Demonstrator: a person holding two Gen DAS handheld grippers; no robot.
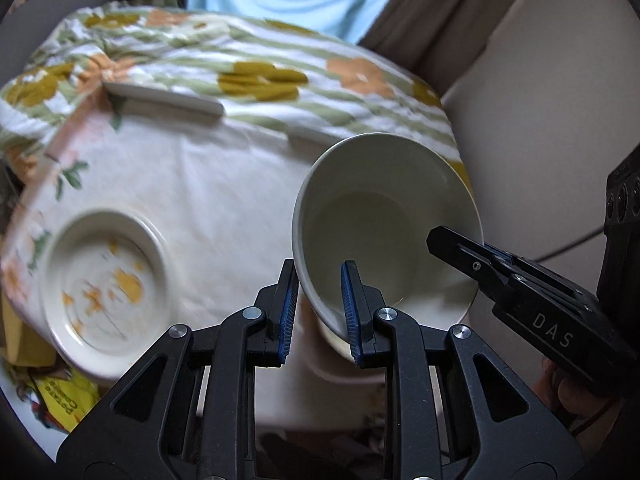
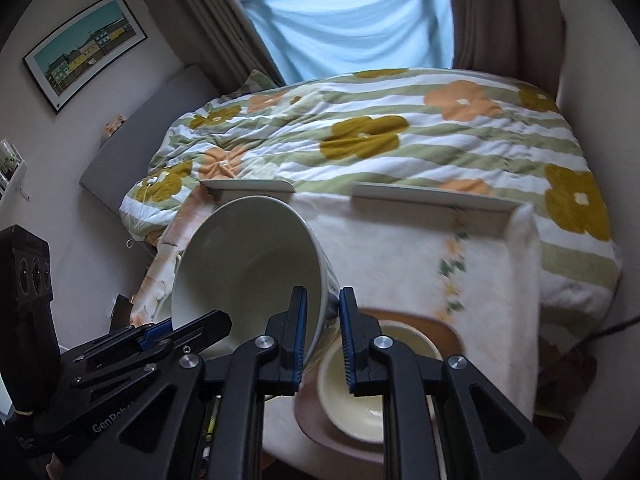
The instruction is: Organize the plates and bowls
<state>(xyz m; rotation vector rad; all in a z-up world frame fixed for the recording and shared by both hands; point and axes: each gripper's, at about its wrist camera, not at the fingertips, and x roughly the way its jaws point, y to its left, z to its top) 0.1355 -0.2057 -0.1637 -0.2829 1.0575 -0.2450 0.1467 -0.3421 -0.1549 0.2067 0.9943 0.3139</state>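
Left gripper (image 1: 319,312): jaws clamped on the near-left rim of the large cream bowl (image 1: 384,224), one blue pad inside the wall, one outside. Right gripper (image 2: 322,340): jaws clamped on the opposite side of the same rim, again one pad inside and one outside. In the left wrist view the right gripper comes in from the right edge, its black finger lying across the bowl's rim. In the right wrist view the left gripper enters from lower left the same way.

Bowl is off the surface, tilted, mouth turned toward both cameras, empty inside.

Directly below it in the right wrist view: a smaller cream bowl (image 2: 360,392) sitting on a pale pink plate (image 2: 316,432), with a brown round plate edge (image 2: 440,328) behind them. All on a white cloth with a floral border (image 2: 420,256).

Left wrist view, lower left: a cream saucer-like plate with yellow-orange flower print (image 1: 104,296) on that cloth, motion-blurred.

Two flat white strips (image 2: 432,196) lie at the cloth's far edge. Beyond: striped flowered duvet (image 2: 400,132), light blue fabric (image 2: 352,28) at the window, brown curtains (image 2: 484,8), framed picture (image 2: 84,48) on the left wall.
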